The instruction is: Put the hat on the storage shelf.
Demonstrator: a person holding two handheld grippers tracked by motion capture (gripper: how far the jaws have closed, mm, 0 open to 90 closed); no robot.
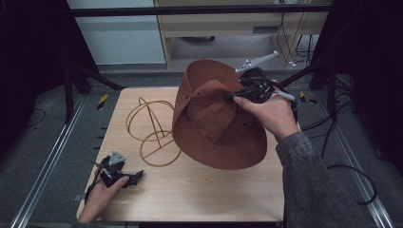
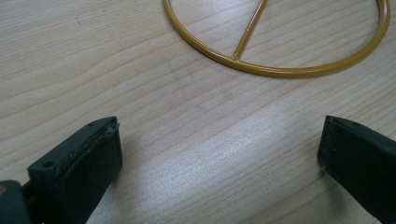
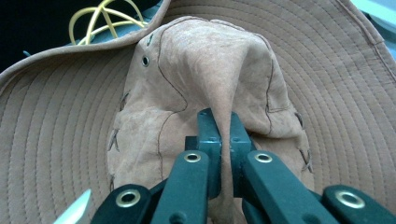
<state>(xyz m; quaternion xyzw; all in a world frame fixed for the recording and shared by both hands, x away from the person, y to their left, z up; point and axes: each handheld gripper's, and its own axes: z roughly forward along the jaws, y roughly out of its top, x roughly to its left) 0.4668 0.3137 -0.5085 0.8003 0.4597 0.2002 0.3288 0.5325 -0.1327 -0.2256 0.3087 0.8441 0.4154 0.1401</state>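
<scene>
**Brown hat lifted by its crown above a wooden table**

The right gripper [image 3: 219, 140] has its two black jaws pressed together on a pinched fold of the crown of a brown suede hat [image 3: 210, 70], the cloth squeezed into a ridge between them. In the high view the hat [image 1: 214, 121] hangs tilted over the middle and right of the table [image 1: 190, 190], crown facing up and toward the camera, the wide stitched brim slanting down toward the near right; its longer span runs from far left to near right. The right hand [image 1: 268, 111] reaches in from the lower right, its grey sleeve [image 1: 309, 175] cut off by the picture's edge, and grips the tool above the crown, cables trailing behind it.

The left gripper [image 2: 215, 154] sits low over bare wood with its jaws spread wide and nothing between them. The left hand [image 1: 102, 187] rests with it at the table's near left corner.

A yellow wire stand [image 1: 152, 126] of rings and struts sits left of the hat on the table; the brim hides its right side. Part of its base ring [image 2: 275, 70] lies ahead of the left gripper.
</scene>
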